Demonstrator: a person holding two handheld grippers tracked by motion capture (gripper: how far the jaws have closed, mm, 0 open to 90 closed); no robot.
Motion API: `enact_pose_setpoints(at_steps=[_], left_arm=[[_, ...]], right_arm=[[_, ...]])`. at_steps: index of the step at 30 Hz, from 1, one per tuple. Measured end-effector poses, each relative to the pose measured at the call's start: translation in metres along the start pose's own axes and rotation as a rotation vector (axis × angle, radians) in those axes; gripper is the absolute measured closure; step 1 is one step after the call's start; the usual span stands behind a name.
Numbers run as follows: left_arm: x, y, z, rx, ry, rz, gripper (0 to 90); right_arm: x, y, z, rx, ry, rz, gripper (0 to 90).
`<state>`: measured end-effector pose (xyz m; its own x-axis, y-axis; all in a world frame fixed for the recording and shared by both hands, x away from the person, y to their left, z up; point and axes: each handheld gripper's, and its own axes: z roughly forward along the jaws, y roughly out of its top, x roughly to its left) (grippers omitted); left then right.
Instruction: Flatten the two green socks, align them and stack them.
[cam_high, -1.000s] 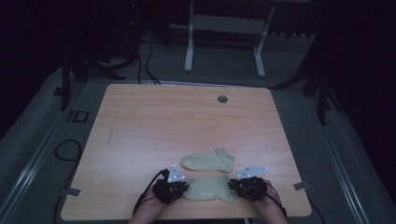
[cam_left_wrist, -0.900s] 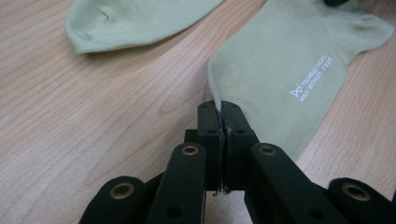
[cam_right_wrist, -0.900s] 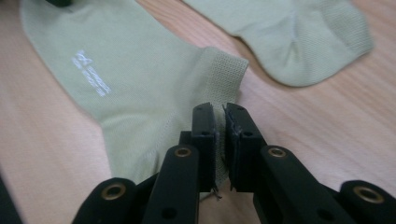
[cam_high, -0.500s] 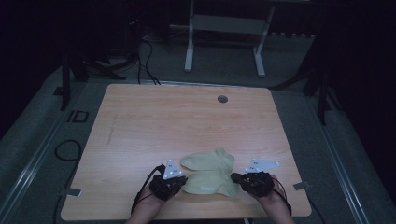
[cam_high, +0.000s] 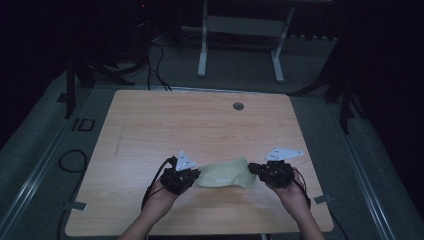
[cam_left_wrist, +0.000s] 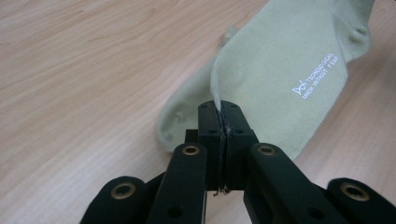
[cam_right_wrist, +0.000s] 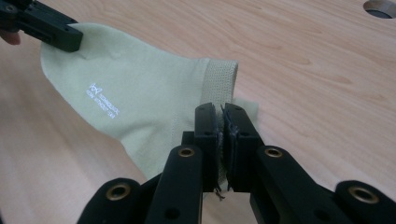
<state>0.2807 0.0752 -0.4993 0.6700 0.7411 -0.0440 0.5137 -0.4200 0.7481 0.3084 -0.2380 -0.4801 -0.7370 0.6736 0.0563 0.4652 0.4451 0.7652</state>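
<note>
Holding a pale green sock stretched between our two grippers, we have it lifted just over the near part of the desk, above a second sock of the same colour that lies flat on the wood beneath it. Our left gripper has its jaws clenched on the toe end, and our right gripper has its jaws clenched on the edge just below the ribbed cuff. White printed lettering shows on the sole. We judge the sock light, soft and limp: it sags in the middle and will fold or twist wherever it is not held, though the knit should not slip in the pads. Pinching it at both ends, as we do, keeps it spread for laying onto its mate. A round cable hole sits far off on the desk.
</note>
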Motion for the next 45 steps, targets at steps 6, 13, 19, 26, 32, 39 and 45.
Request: enact_pose_setpoints(at_steps=[6,13,19,26,32,39,45], left_arm=[[0.008,0.003,0.015,0.019,0.003,-0.029,88.1],[0.017,-0.003,0.032,0.066,-0.012,-0.054,88.1],[0.018,-0.007,0.048,0.108,-0.015,-0.053,88.0],[0.020,-0.009,0.054,0.110,-0.003,-0.051,87.9],[0.022,-0.011,0.061,0.127,0.004,-0.044,87.7],[0.023,-0.014,0.066,0.124,0.024,-0.041,87.0],[0.025,-0.016,0.068,0.120,0.031,-0.054,83.7]], right_arm=[[-0.014,0.005,0.016,0.038,-0.011,0.028,84.8],[-0.027,-0.003,0.034,0.086,-0.001,0.064,84.7],[-0.034,-0.009,0.050,0.134,-0.007,0.074,84.6],[-0.039,-0.013,0.058,0.145,-0.011,0.085,84.1],[-0.040,-0.017,0.067,0.166,-0.018,0.084,83.6],[-0.043,-0.025,0.074,0.170,-0.014,0.107,82.6],[-0.041,-0.027,0.075,0.166,-0.014,0.104,76.0]])
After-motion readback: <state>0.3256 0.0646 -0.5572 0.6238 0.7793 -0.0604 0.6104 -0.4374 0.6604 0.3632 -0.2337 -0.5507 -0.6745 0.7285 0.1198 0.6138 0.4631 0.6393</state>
